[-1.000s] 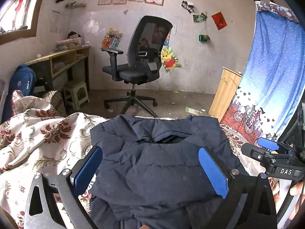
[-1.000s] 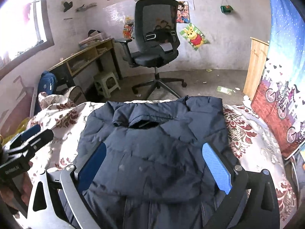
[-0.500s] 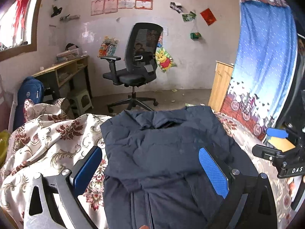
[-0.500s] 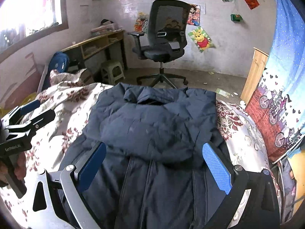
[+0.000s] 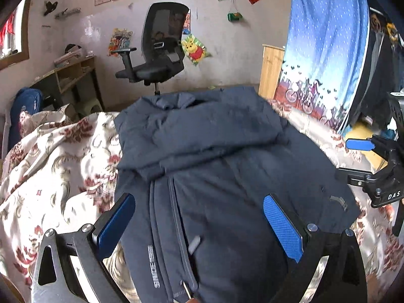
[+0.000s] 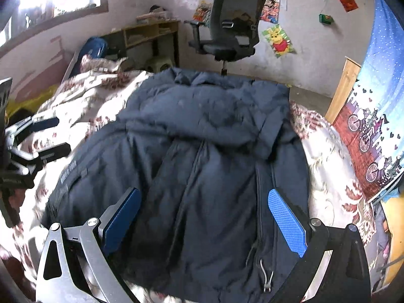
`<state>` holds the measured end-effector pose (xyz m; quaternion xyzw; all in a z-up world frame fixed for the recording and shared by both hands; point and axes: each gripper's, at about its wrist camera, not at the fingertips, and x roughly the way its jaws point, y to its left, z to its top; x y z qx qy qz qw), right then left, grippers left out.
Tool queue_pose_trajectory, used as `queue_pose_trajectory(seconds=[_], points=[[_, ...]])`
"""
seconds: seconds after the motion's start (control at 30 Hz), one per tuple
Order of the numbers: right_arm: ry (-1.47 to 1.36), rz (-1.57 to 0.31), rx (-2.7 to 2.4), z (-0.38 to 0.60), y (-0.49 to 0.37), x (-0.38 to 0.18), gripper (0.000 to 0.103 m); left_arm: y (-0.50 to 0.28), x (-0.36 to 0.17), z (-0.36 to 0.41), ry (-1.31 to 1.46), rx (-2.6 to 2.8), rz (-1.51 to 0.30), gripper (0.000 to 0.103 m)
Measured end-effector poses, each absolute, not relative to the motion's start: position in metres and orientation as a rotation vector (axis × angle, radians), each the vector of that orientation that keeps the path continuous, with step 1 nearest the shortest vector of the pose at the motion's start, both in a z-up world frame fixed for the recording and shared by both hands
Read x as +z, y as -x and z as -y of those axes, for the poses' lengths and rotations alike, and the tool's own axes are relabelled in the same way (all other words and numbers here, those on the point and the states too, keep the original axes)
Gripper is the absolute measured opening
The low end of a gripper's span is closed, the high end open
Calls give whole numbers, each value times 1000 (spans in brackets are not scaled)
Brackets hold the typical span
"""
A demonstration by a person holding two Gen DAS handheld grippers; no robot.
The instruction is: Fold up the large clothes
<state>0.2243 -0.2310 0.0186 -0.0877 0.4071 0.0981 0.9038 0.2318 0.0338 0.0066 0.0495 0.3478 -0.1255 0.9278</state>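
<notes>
Both grippers spread wide above a folded jacket.
The left gripper (image 5: 199,223) and right gripper (image 6: 204,216), blue textured pads apart and empty, hover over the puffy navy quilted jacket (image 6: 202,156) lying on the floral cream bedspread (image 5: 58,156).

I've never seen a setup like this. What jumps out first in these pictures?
A big navy padded jacket fills the middle, spread over a floral bedspread with its top part folded down over the zipped front. Blue-padded fingers frame it from below in each view, wide apart and holding nothing. Behind stand a black office chair by the wall and a bright blue curtain on the right.
</notes>
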Motion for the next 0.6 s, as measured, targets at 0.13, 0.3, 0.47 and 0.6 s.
queue_pose_trajectory(seconds=[0.13,0.3,0.47,0.6], points=[[186,-879,231,241,-211,0,99,-211,-7,-34,-100,-253,-724,102],[200,-916,276,256,-193,-26,99,-192,-22,-31,-115,-244,-771,102],[239,-932,317,269,-179,-44,99,-172,-37,-27,-126,-217,-820,102],[293,-943,359,276,-167,-58,99,-157,-45,-16,-169,-231,-834,102]])
